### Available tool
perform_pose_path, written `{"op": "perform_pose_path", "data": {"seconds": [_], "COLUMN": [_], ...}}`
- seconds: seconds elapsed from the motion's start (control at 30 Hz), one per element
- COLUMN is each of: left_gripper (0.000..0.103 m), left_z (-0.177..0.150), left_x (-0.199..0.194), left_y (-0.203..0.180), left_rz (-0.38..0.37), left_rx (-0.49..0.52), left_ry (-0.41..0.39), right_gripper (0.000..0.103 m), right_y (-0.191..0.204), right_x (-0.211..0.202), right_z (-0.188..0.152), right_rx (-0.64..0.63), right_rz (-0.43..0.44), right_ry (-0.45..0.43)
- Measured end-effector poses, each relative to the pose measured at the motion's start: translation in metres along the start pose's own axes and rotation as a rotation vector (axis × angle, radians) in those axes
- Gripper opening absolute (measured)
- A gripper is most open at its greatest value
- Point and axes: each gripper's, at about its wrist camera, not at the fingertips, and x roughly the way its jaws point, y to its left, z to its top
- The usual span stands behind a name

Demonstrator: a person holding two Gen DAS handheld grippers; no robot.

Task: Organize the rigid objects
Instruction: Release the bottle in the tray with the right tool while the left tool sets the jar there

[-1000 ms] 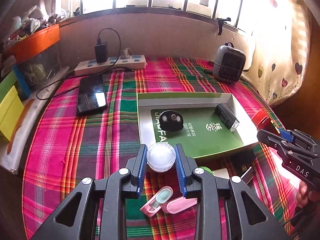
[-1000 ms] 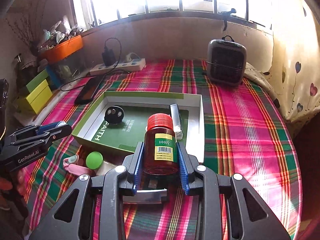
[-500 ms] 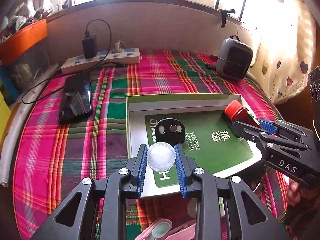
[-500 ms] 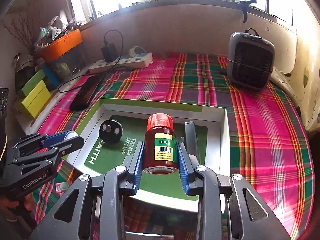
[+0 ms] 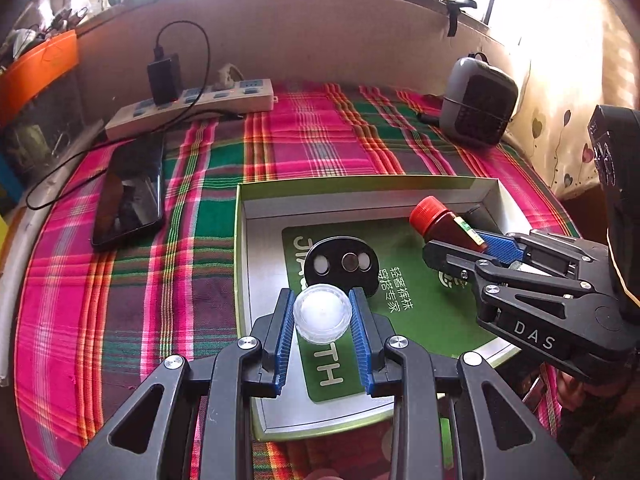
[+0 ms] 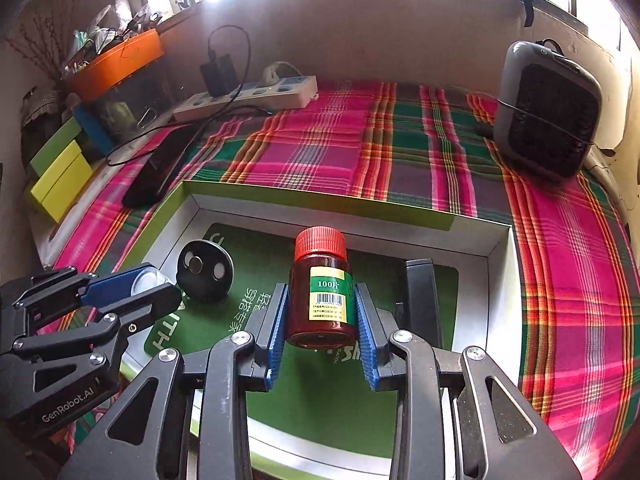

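A bright plaid cloth (image 5: 304, 144) covers the whole surface, and its near edge disappears under the two tools. On it sits the open green-rimmed box (image 6: 320, 200), white-walled with a green printed sheet on its floor; the lettering there is partly covered, so it can't be read whole. At the back right stands a small grey heater (image 6: 548, 112), and at the back left a power strip (image 5: 192, 106) with a black charger plugged in, beside a dark phone (image 5: 130, 196) lying flat. The left gripper (image 5: 322, 316) is pinching a small round clear jar (image 5: 322, 312) with a whitish top, held over the near left part of the box. The right gripper (image 6: 320, 316) is clamped on a brown pill bottle (image 6: 322, 292) with a red cap, held over the middle of the box. Whether either one touches the floor can't be made out. Inside lie a black oval disc (image 5: 342, 262) with three round spots and a long black object (image 6: 420, 292), half hidden behind the right fingers. Something pale green beneath the tools is too cut off to identify.
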Motion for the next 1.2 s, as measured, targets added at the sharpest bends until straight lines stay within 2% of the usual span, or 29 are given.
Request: {"op": "perform_pose_path", "data": {"seconds": [0.2,0.97,1.2], "left_gripper": [0.026,0.027,0.033], "left_z": [0.001,0.001,0.000], "left_x": [0.006,0.010,0.010], "left_y": [-0.004,-0.006,-0.006], "left_rz": [-0.002,-0.005,-0.017], "left_rx": [0.016,0.021,0.016], "left_ry": [0.005,0.012,0.009], "right_gripper": [0.033,0.033,0.036], "right_y": [0.000,-0.002,-0.002], "right_x": [0.010,0.012,0.011], "right_z": [0.001,0.003,0.002], "right_rx": [-0.010,0.005,0.007], "right_rz": [0.000,-0.010,-0.008], "right_ry": [0.016,-0.012,-0.014]}}
